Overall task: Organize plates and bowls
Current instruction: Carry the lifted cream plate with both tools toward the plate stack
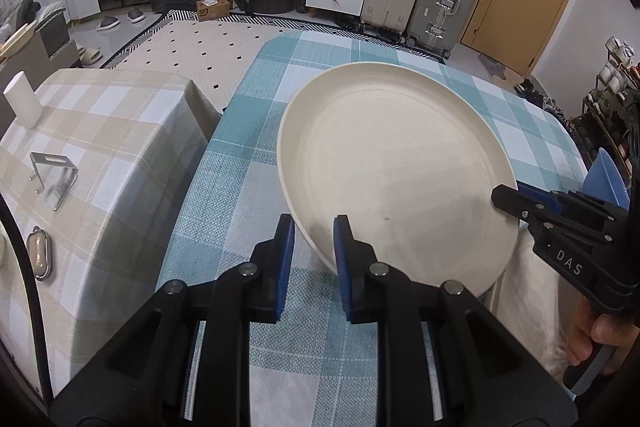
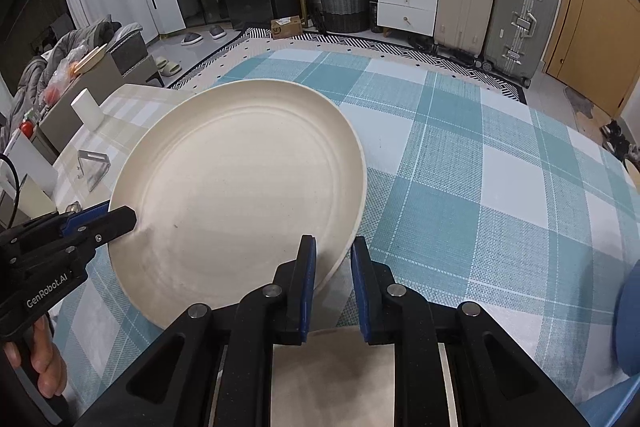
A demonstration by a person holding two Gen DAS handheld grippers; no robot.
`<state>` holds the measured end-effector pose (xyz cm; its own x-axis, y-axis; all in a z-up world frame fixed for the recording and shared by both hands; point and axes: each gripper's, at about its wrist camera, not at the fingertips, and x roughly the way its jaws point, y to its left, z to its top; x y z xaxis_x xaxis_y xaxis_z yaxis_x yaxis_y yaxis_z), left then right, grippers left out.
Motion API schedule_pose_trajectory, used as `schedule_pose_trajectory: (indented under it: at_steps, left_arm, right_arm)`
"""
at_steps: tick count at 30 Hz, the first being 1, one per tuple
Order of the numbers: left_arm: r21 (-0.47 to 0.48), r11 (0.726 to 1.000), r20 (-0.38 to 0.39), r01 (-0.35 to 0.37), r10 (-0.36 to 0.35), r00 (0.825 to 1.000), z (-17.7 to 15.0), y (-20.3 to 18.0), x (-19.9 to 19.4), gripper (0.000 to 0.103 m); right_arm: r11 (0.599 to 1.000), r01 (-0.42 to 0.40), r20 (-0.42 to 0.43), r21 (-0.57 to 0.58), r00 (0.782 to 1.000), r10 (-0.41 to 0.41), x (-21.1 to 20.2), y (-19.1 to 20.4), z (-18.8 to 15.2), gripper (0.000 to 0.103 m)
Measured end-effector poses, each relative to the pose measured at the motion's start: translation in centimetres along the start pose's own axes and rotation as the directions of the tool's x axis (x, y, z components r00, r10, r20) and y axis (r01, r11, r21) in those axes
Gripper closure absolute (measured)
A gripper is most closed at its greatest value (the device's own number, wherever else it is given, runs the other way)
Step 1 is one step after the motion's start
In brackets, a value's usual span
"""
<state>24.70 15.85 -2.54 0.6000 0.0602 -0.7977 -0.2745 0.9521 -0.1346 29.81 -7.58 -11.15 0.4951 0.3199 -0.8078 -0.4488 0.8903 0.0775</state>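
A large cream plate (image 1: 400,167) is held in the air above the teal checked table (image 1: 248,155). My left gripper (image 1: 314,227) is shut on the plate's left rim, one blue pad on each face. My right gripper (image 2: 332,247) is shut on the opposite rim of the same plate (image 2: 240,187). Each gripper shows in the other's view: the right gripper (image 1: 504,197) at the plate's right edge, the left gripper (image 2: 120,219) at its left edge. Part of a blue dish (image 1: 604,175) shows at the right, behind the right gripper.
A second table with a beige checked cloth (image 1: 100,155) stands at the left, with a white cup (image 1: 22,101) and a metal stand (image 1: 54,179) on it. Another cream plate (image 2: 332,375) lies under my right gripper. Suitcases, drawers and a basket stand beyond the table.
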Motion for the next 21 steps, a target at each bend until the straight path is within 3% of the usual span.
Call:
schedule_pose_trajectory:
  at_steps: [21]
  left_arm:
    - [0.040,0.999,0.074,0.010,-0.013,0.997,-2.0,-2.3,-8.1,0.086]
  right_arm:
    - [1.000,0.000,0.090,0.008,0.996,-0.001,-7.3,0.7,-2.1,0.085]
